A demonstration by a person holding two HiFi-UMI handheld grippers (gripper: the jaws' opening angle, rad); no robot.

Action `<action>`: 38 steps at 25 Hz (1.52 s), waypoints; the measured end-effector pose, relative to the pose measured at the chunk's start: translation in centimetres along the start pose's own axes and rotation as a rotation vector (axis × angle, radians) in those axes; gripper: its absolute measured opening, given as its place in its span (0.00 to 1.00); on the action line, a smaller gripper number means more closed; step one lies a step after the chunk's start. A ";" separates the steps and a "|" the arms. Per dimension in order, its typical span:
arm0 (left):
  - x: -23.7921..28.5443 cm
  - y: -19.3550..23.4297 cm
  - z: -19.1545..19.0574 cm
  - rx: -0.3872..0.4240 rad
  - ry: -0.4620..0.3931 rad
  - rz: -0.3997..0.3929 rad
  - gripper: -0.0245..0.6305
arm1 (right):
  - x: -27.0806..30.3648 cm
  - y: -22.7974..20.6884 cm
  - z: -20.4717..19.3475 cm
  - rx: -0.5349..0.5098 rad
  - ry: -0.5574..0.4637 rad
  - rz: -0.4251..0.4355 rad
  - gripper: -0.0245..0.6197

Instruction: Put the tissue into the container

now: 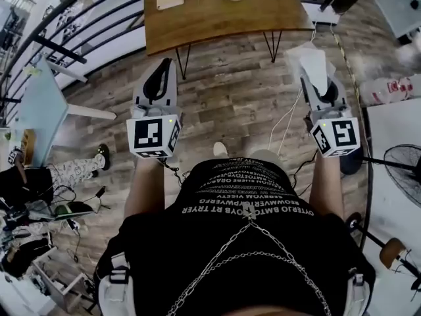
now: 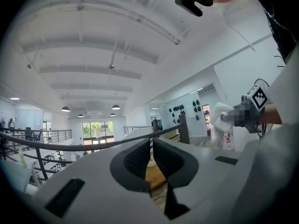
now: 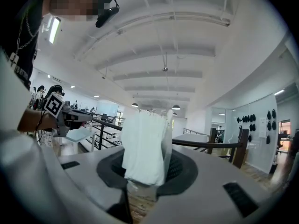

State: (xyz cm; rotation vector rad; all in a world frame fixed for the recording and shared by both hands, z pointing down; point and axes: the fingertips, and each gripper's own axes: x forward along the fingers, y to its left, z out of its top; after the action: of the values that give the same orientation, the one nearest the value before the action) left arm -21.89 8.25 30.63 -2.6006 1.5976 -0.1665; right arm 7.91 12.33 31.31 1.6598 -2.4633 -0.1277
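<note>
White tissue, one folded, softly creased sheet. Count: one tissue, two grippers. Long axis ran along fingers, free end sticking out past tips toward far side. Right gripper fingers grasped tissue's near end, at person's right, above wood floor. Left gripper fingers clenched nearly together, nothing between.

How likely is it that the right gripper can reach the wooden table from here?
Probably not yet: the right gripper, holding the tissue, hangs short of the table with floor between. Nothing blocks the way forward.
</note>
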 end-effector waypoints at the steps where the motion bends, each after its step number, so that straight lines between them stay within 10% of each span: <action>1: 0.5 0.3 -0.1 -0.008 0.000 -0.006 0.10 | 0.1 0.1 0.0 -0.001 0.002 -0.001 0.23; 17: 6.7 -0.3 -2.4 -0.048 0.034 -0.011 0.10 | 4.2 -4.7 -4.3 0.078 0.014 0.012 0.22; 38: 26.8 -1.7 -0.4 -0.096 0.053 0.054 0.10 | 17.3 -21.6 -5.3 0.100 0.014 0.150 0.23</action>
State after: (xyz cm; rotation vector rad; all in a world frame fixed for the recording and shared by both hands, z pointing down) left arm -8.42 -14.89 32.48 -2.6414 1.7328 -0.1606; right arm 22.24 -11.67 34.59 1.4986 -2.6120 0.0268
